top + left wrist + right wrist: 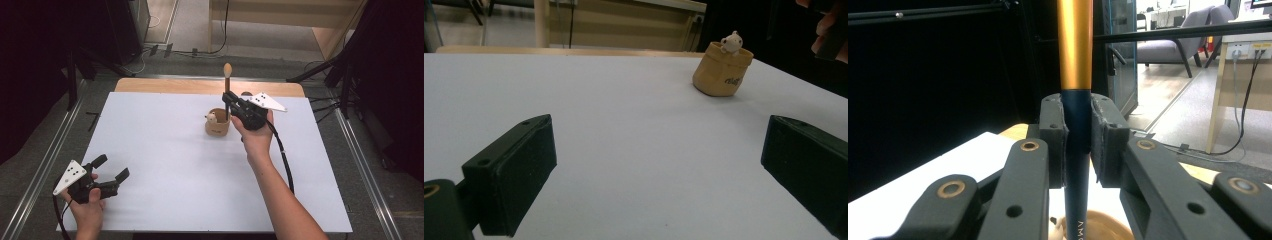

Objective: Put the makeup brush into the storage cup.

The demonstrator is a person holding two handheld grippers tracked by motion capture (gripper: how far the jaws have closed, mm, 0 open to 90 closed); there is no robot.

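Tan holder [217, 125] stands far right of centre on the desk [165, 165]; my right gripper [229, 96] clamps the brush [227, 80] upright above it for insertion, while my left gripper [111, 168] rests released near left.

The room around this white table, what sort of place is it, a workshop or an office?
Probably a lab or office set up for recording. The white table sits between metal rails and dark curtains, and the right gripper view shows a grey office chair and wall sockets.
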